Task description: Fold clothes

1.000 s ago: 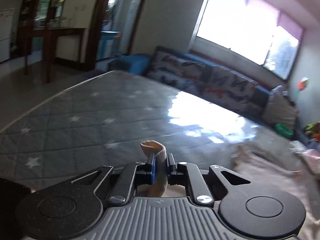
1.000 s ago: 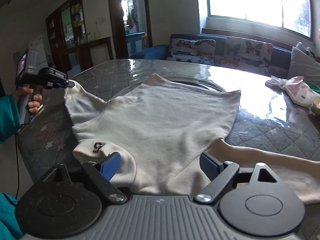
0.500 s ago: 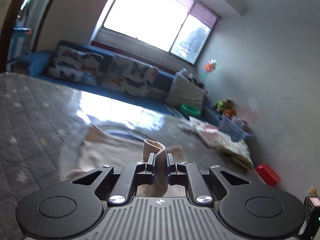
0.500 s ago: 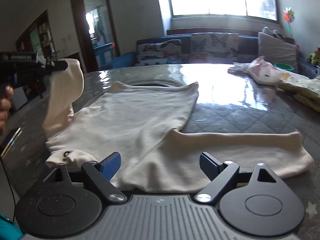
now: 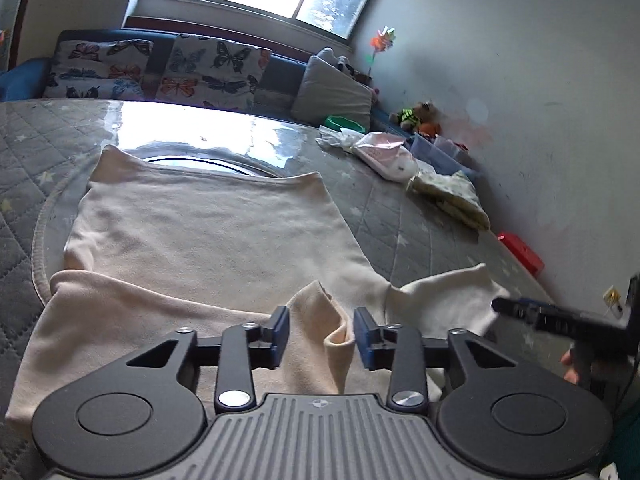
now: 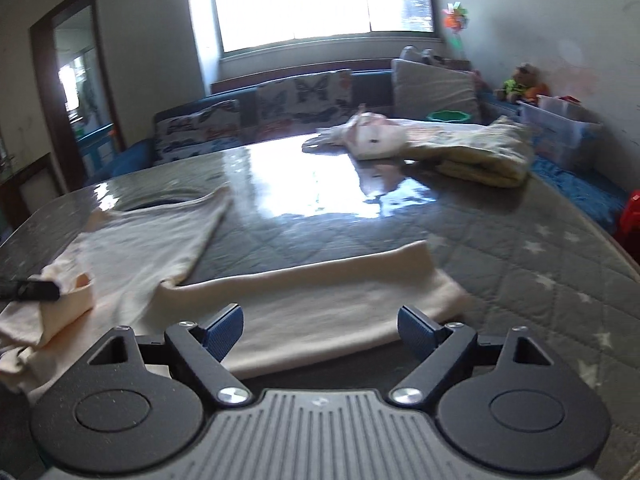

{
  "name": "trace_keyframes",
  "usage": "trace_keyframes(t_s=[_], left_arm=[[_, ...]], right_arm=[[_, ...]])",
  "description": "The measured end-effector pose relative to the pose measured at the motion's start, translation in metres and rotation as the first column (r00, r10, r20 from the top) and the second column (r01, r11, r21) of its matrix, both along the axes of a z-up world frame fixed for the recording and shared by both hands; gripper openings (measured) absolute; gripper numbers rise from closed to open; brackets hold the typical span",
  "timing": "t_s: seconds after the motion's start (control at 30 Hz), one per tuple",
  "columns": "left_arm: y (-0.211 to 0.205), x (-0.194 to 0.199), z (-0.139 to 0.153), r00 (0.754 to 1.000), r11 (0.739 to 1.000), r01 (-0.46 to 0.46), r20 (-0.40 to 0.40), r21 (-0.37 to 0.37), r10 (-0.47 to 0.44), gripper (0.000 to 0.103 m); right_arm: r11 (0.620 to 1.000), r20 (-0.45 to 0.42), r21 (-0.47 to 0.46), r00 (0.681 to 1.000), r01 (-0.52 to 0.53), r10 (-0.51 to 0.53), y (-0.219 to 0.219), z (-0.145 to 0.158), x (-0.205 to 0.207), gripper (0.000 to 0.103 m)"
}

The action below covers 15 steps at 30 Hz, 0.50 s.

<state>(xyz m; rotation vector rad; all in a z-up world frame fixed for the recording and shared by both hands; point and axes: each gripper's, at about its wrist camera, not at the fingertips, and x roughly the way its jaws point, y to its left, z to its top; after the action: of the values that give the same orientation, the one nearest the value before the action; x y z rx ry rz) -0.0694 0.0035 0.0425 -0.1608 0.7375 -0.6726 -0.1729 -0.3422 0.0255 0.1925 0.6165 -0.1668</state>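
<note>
A cream long-sleeved top [image 5: 208, 232] lies flat on the grey quilted table [image 5: 400, 224]. Its left sleeve [image 5: 132, 312] is folded across the body. My left gripper [image 5: 321, 330] is open, and the sleeve's cuff [image 5: 328, 320] stands loose between the jaws. In the right wrist view the top's other sleeve [image 6: 320, 300] stretches out to the right on the table [image 6: 520, 248]. My right gripper [image 6: 320, 326] is open and empty just above this sleeve; it also shows at the right edge of the left wrist view [image 5: 516, 308].
Folded yellow clothes [image 6: 480, 156] and a pink-white bundle [image 6: 372, 136] lie at the table's far right. A sofa with butterfly cushions [image 5: 160, 72] stands behind the table. A storage box with toys [image 6: 560, 132] and a red box [image 5: 520, 252] sit by the right wall.
My left gripper carried the sleeve cuff across the top's body and opened, letting go of it. My right gripper moved right, along the other sleeve.
</note>
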Motion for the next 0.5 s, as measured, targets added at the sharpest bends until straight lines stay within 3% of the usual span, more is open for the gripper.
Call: trace_keyframes(t_s=[0.23,0.5], left_arm=[[0.011,-0.005,-0.002,0.998,0.996,0.064,0.014,0.067,-0.065,0.045],[0.003,-0.008,0.001,0.993,0.99,0.114,0.028,0.084,-0.117,0.047]], right_arm=[[0.989,-0.03,0.031,0.989,0.144,-0.143,-0.042,-0.009,0.007,0.075],[0.975,-0.055,0.049,0.976,0.215,-0.213,-0.058,-0.019,0.017,0.062]])
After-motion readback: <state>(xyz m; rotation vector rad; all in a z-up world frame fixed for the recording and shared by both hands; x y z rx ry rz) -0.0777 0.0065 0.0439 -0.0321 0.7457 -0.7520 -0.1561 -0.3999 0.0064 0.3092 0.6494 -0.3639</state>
